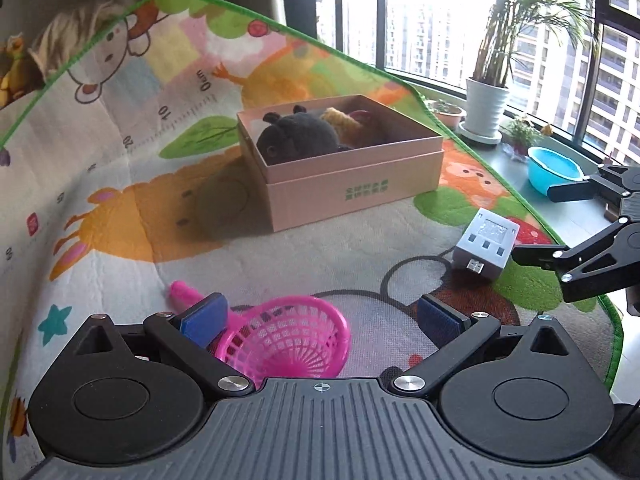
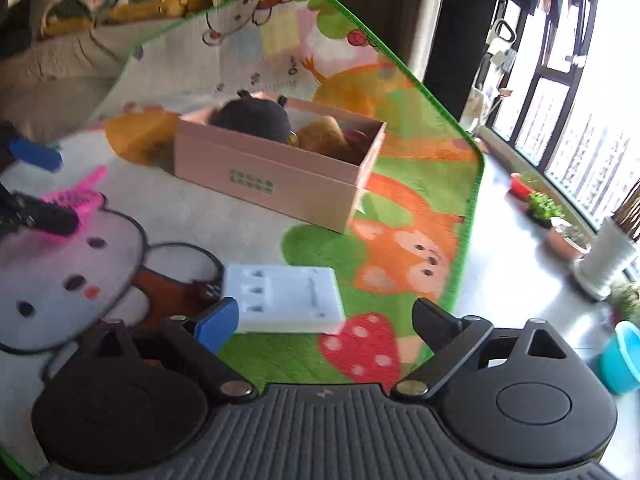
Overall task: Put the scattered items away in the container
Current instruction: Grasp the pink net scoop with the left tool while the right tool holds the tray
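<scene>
A pink cardboard box (image 1: 352, 184) stands on the play mat and holds a dark plush toy (image 1: 296, 136) and a yellow-brown plush (image 1: 340, 120). It also shows in the right wrist view (image 2: 264, 184). My left gripper (image 1: 320, 316) is open, its jaws either side of a pink plastic scoop net (image 1: 296, 340) lying on the mat. A white-grey block toy (image 1: 486, 244) lies to the right. My right gripper (image 2: 324, 320) is open just above that block (image 2: 286, 300), which sits near its left finger. The right gripper also shows in the left wrist view (image 1: 536, 224).
The colourful play mat (image 1: 120, 160) has a green edge; bare floor lies beyond it on the right. A blue basin (image 1: 554, 170), a white plant pot (image 1: 486, 108) and small potted plants stand by the window. Plush toys lie beyond the mat's far left edge.
</scene>
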The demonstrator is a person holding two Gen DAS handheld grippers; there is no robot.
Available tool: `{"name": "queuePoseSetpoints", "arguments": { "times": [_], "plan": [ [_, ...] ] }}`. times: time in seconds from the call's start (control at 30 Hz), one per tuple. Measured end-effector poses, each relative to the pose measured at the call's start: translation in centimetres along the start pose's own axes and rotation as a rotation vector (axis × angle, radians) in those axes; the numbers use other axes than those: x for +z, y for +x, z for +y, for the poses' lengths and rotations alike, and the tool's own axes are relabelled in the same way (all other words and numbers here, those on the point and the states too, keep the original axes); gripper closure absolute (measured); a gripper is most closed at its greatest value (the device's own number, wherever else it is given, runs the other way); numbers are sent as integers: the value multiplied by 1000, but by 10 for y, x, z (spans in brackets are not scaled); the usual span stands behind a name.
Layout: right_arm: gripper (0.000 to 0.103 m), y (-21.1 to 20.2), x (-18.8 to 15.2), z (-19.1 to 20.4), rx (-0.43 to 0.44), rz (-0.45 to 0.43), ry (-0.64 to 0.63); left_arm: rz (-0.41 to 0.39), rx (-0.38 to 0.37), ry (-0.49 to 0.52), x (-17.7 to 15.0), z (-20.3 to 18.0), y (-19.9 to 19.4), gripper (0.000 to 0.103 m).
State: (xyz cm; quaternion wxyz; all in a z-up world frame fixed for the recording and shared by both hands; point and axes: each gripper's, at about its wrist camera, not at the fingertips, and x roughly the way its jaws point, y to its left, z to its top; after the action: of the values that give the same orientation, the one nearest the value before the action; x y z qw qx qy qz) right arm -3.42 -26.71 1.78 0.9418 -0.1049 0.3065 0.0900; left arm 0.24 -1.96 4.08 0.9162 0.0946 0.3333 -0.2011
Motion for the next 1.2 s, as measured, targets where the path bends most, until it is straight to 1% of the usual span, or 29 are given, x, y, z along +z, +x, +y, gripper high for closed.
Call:
{"name": "queuePoseSetpoints", "arguments": {
  "times": [0.03, 0.1, 0.23, 0.33, 0.37, 0.43, 0.53, 0.63, 0.7, 0.77, 0.87, 0.9, 0.93, 0.97, 1.0, 1.1, 1.2],
  "plan": [
    [1, -1, 1, 1, 31, -20, -1, 5, 4, 2, -2, 1, -1, 0],
    [0, 3, 3, 5, 54, -29, -34, 17, 8, 10, -6, 3, -3, 0],
    [0, 27, 6, 10, 104, 8, -56, 39, 13, 8, -15, 7, -5, 0],
    [0, 44, 6, 7, 112, 59, -16, 49, 20, -7, -19, 12, -5, 0],
    [1, 46, 6, 5, 120, 69, 2, 49, 24, -11, -20, 14, -6, 0],
    [12, 46, 6, 4, 126, 72, 13, 44, 33, -17, -22, 18, -8, 0],
    [12, 41, 4, 11, 85, 54, 8, 57, 54, -28, -22, 23, -3, 0],
    [12, 30, 2, 18, 124, 25, 21, 96, 46, -49, -22, 24, 6, 0],
    [12, 25, -1, 23, 137, 17, 26, 112, 5, -57, -20, 18, 10, 0],
    [12, 25, -7, 29, 125, 21, 26, 108, -64, -70, -16, 11, 12, 0],
    [12, 25, -13, 34, 98, 7, 16, 55, -269, -105, -2, -2, 5, 0],
    [12, 24, -14, 35, 91, 3, 14, 33, -316, -104, 2, -6, 2, 0],
    [12, 24, -14, 35, 88, 0, 16, 11, -339, -90, 6, -9, -2, 0],
    [12, 25, -15, 35, 88, 1, 19, -10, -336, -65, 9, -13, -5, 0],
    [12, 25, -15, 35, 89, 3, 20, -29, -313, -30, 10, -16, -9, 0],
    [12, 26, -15, 34, 90, 3, 21, -66, -194, 98, 9, -19, -16, 0],
    [12, 26, -14, 34, 91, 3, 22, -61, -108, 218, 2, -11, -15, 0]
  ]
}}
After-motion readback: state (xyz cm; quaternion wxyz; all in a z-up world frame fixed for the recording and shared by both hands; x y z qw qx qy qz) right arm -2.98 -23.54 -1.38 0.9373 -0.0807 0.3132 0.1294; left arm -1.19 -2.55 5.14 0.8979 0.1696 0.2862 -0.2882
